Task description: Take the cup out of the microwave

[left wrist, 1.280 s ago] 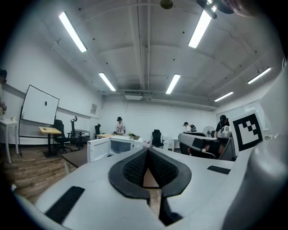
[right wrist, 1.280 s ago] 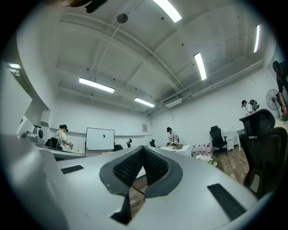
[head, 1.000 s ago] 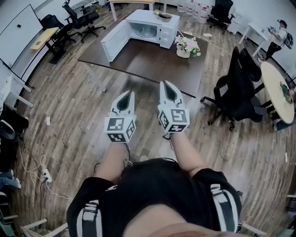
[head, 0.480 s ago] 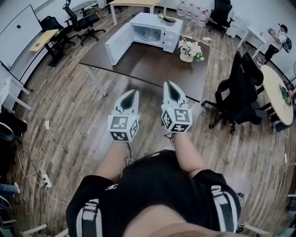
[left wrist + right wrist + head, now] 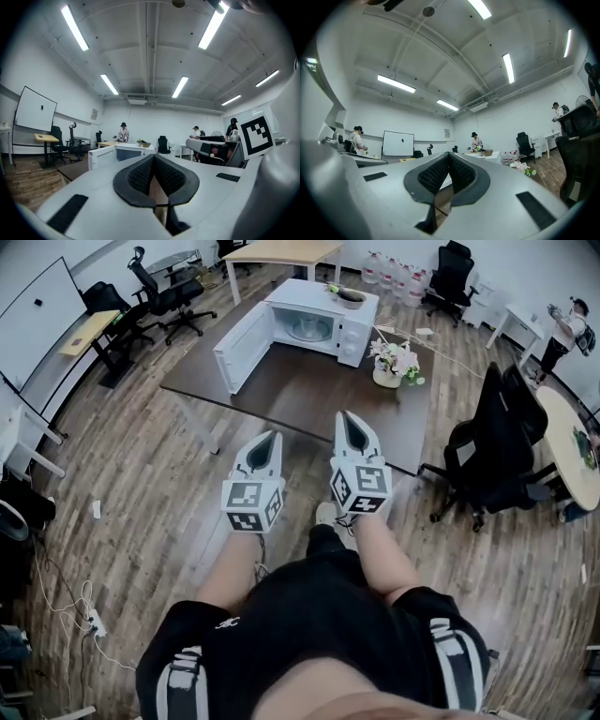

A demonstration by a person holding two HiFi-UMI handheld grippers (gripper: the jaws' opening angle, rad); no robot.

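The only print to be made out is the black-and-white square markers on each gripper's cube; the microwave [image 5: 353, 317] shows no legible brand or label at this size. It stands white at the far end of the dark table [image 5: 309, 395], its door [image 5: 241, 346] swung wide open to the left. Inside the cavity only a pale round shape shows, too small to tell whether it is the cup, so the cup's place cannot be made out beyond that. A bowl [image 5: 351, 298] sits on top of the microwave, and a pot of flowers [image 5: 395, 363] stands on the table just to its right. The left gripper [image 5: 273, 436] and right gripper [image 5: 345, 415] are held side by side, pointing at the table, well apart from the microwave. Each gripper's own view shows its dark ribbed pads pressed together with nothing between them. Against a second ago, the person has come closer. The table and microwave look larger and lie lower in the head view, and the gripper tips now reach over the table's near edge, where the left one hung over bare floor before. A shoe [image 5: 324, 514] now shows below the right gripper. The jaws were together then as well.
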